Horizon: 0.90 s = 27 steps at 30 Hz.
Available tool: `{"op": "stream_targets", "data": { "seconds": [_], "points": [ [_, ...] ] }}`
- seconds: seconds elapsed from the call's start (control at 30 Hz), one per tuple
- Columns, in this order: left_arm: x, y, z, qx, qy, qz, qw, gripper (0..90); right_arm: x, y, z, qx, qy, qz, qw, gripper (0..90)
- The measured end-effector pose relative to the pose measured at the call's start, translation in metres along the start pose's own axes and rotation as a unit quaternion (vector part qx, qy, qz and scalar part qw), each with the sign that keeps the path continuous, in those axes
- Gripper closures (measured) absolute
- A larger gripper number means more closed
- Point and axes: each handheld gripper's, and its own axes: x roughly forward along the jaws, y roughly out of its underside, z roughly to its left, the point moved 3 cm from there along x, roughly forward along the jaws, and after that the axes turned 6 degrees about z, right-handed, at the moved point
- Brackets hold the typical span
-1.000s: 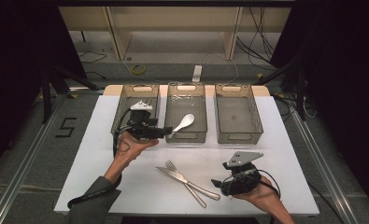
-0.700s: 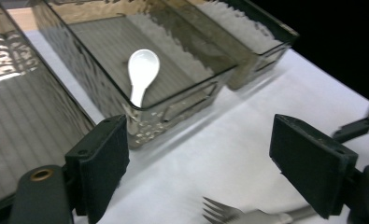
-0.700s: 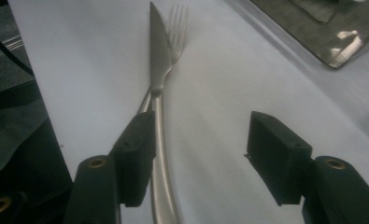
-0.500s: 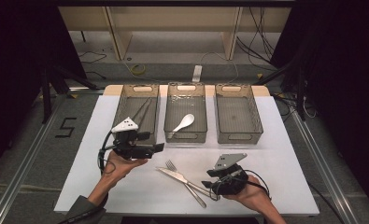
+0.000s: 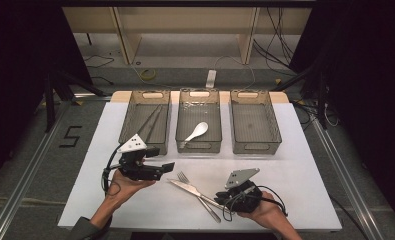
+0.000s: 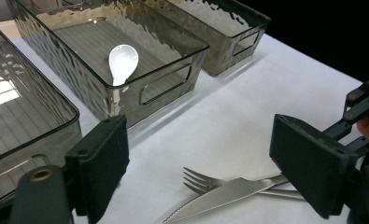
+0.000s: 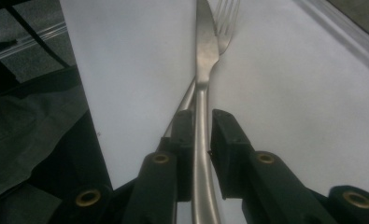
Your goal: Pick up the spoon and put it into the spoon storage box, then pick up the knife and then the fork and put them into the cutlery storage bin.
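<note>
Sorting cutlery into bins looks like the job here, judged only from how things lie. Three smoky transparent plastic bins stand in a row at the far side of the white table (image 5: 295, 165). The left bin (image 5: 146, 121) holds what look like thin metal utensils, too slight to name. The middle bin (image 5: 199, 120) holds a white ceramic soup spoon (image 5: 197, 131). The right bin (image 5: 255, 121) is empty.

On the table near the person, a silver steel table knife (image 5: 185, 186) and a silver steel fork (image 5: 186, 179) lie crossed, touching each other. The right tool (image 7: 197, 135) sits low on the near edge with its jaws nearly together around the knife's handle; the right gripper view shows the handle running between the pads, though whether they are already pressing on it I cannot tell. The left tool (image 5: 166, 168) hovers just beside the fork's tines, jaws wide apart and holding nothing.

So roughly half seems done: the knife and fork remain, probably one for the empty right bin.
</note>
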Motion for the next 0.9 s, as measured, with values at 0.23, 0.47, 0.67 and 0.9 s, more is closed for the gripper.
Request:
{"op": "stream_targets", "data": {
  "seconds": [0.23, 0.47, 0.67, 0.9],
  "points": [
    [-0.004, 0.003, -0.005, 0.010, -0.003, 0.000, 0.9999, 19.1, 0.002, 0.004, 0.003, -0.011, -0.010, 0.011, 0.9998, 88.0],
    [-0.006, 0.007, -0.008, 0.016, -0.003, -0.001, 0.9999, 18.9, 0.007, 0.005, 0.005, -0.013, -0.012, 0.018, 0.9997, 90.0],
    [-0.007, 0.009, -0.009, 0.007, 0.008, -0.003, 0.9999, 17.6, 0.011, 0.006, 0.007, -0.015, -0.016, 0.028, 0.9994, 90.0],
    [-0.006, 0.009, -0.008, 0.008, -0.001, 0.001, 1.0000, 16.8, 0.017, 0.008, 0.009, -0.019, -0.021, 0.046, 0.9985, 90.0]
  ]
}}
